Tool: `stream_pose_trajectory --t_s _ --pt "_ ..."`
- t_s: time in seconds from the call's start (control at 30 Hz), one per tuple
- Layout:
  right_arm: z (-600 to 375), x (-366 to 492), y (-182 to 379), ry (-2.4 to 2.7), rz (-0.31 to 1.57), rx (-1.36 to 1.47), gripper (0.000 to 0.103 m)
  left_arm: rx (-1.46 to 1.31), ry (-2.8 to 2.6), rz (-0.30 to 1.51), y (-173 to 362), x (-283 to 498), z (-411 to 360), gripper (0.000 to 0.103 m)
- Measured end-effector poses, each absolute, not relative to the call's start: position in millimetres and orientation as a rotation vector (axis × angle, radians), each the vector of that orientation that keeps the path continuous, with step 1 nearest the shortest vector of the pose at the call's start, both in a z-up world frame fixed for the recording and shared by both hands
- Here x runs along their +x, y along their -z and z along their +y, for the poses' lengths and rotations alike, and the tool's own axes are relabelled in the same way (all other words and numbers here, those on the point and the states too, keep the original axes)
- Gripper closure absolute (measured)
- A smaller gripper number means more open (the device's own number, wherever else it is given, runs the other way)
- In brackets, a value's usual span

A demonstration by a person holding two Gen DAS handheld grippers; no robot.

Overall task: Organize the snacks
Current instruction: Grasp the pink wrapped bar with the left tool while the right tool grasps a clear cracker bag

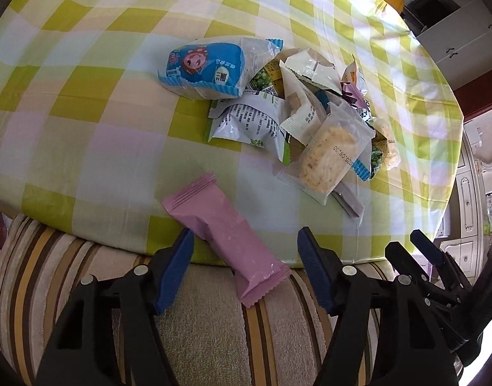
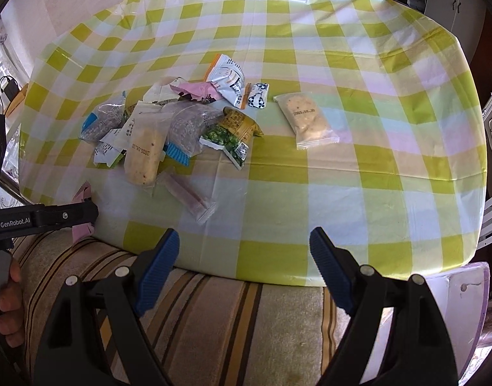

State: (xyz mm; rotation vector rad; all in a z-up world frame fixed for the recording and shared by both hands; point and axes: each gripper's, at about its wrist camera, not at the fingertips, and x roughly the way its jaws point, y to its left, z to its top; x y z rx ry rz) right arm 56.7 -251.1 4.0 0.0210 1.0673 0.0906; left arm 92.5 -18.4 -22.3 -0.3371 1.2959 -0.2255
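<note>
The checked tablecloth (image 2: 342,193) is thin, glossy plastic sheet, creased and catching glare. At lower centre of the left view, the pink snack bar wrapper (image 1: 226,234) is smooth, satiny film with crimped ends. The clear cracker packet (image 2: 307,120) is shiny transparent plastic. The striped cushion (image 2: 229,321) below is matt, nubbly woven cloth. Ribbed blue pads (image 2: 159,270) sit on matt black plastic arms with bright metal rivets.

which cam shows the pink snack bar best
The left wrist view: the pink snack bar lies whole between the open left hand-held gripper, overhanging the table edge. The right wrist view shows only pink slivers behind the left hand-held gripper's body.
</note>
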Motion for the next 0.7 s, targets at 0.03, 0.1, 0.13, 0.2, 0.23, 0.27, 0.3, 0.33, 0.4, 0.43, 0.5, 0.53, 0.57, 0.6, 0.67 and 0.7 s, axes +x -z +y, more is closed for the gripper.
stream_pose_trajectory --t_s 0.03,0.1,0.13,0.2,0.23,0.27,0.3,0.33,0.4,0.43,0.5,0.53,0.57,0.6,0.67,0.7 --pt "-248.2 59.7 -3.3 -0.096 1.069 0.017 0.020 -0.318 0.217 1.290 21.8 93.8 -19.9 0.046" --pt "-241.3 65.5 -3.1 -0.108 1.068 0.006 0.020 -0.289 0.201 1.281 21.4 95.6 -21.4 0.052" --pt "-237.2 68.1 -3.7 -0.117 1.064 0.001 0.020 -0.276 0.199 1.278 21.3 96.1 -22.0 0.055" --pt "-228.0 73.4 -5.3 -0.137 1.055 -0.002 0.020 -0.261 0.200 1.271 21.4 95.7 -22.5 0.064" --pt "-223.0 76.9 -5.7 -0.149 1.053 0.001 0.020 -0.260 0.198 1.268 21.9 95.6 -22.3 0.068" --pt "-218.4 80.1 -5.4 -0.158 1.052 0.006 0.020 -0.262 0.198 1.265 22.8 95.5 -21.8 0.075" --pt "-213.9 83.5 -4.8 -0.159 1.053 0.006 0.020 -0.267 0.199 1.261 23.2 95.1 -20.8 0.076" --pt "-209.7 86.4 -4.3 -0.158 1.052 0.005 0.020 -0.274 0.200 1.256 23.7 94.6 -19.5 0.078" --pt "-204.0 91.7 -3.7 -0.158 1.053 0.015 0.020 -0.293 0.206 1.247 23.7 94.0 -16.7 0.080" --pt "-202.0 94.0 -3.7 -0.155 1.052 0.027 0.020 -0.300 0.204 1.239 22.8 93.3 -15.0 0.082" --pt "-198.2 98.6 -3.2 -0.153 1.055 0.057 0.020 -0.310 0.193 1.216 19.4 91.0 -10.3 0.083" --pt "-195.8 100.7 -2.6 -0.153 1.057 0.072 0.020 -0.316 0.187 1.204 17.6 90.1 -7.6 0.083" --pt "-192.7 102.6 -1.6 -0.150 1.059 0.082 0.020 -0.319 0.181 1.193 15.6 89.2 -4.9 0.083" --pt "-189.8 104.8 -0.2 -0.145 1.062 0.091 0.020 -0.323 0.177 1.185 14.1 88.6 -2.7 0.083" --pt "-184.9 108.8 2.0 -0.134 1.070 0.119 0.020 -0.330 0.166 1.170 11.4 86.5 3.1 0.083" --pt "-182.3 110.8 2.3 -0.128 1.072 0.130 0.021 -0.334 0.162 1.164 10.4 85.4 5.7 0.083"
